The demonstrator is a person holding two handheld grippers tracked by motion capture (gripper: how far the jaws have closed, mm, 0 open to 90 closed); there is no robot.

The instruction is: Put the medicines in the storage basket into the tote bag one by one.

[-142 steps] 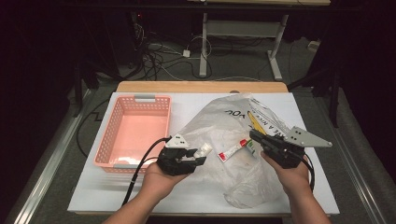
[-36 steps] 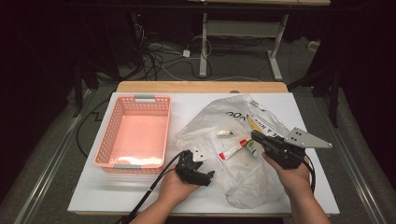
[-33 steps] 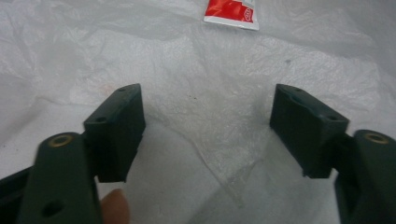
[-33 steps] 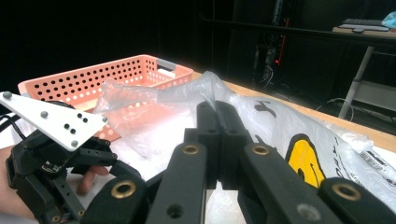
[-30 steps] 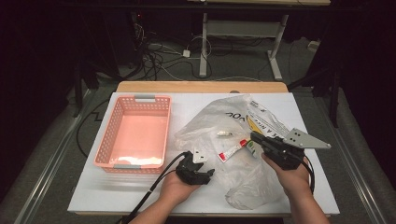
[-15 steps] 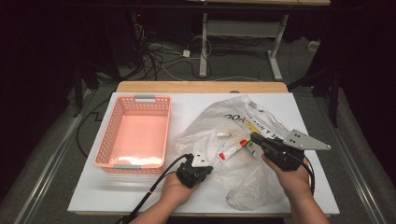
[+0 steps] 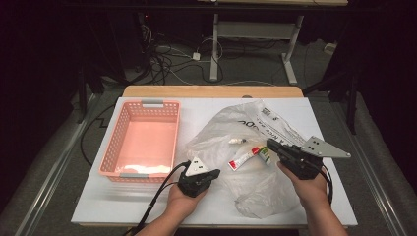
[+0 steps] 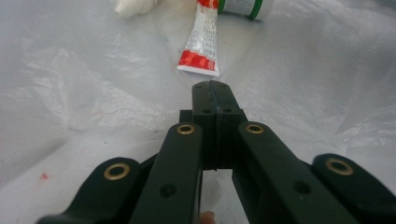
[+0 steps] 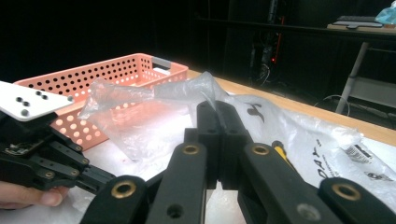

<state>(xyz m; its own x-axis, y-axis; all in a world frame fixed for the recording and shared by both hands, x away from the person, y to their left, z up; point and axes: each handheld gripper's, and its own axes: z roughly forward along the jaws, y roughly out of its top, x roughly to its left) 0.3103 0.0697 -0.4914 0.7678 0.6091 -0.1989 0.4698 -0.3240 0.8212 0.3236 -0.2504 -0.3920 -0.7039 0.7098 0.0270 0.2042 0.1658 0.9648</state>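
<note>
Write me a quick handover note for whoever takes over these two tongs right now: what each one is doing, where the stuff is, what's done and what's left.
Left tongs: jaws have just closed; they look shut on the clear plastic bag, tips just short of the red and white tube.
Right tongs: shut, pinching a raised fold of the bag.
Things: the tube and a green-rimmed container lie inside the bag, beside a small white item. The pink basket sits to the left on the table.
Done: bag gripped on both sides.
Left: probably opening the bag and moving the contents to the basket; nothing from the bag is in it yet.
</note>
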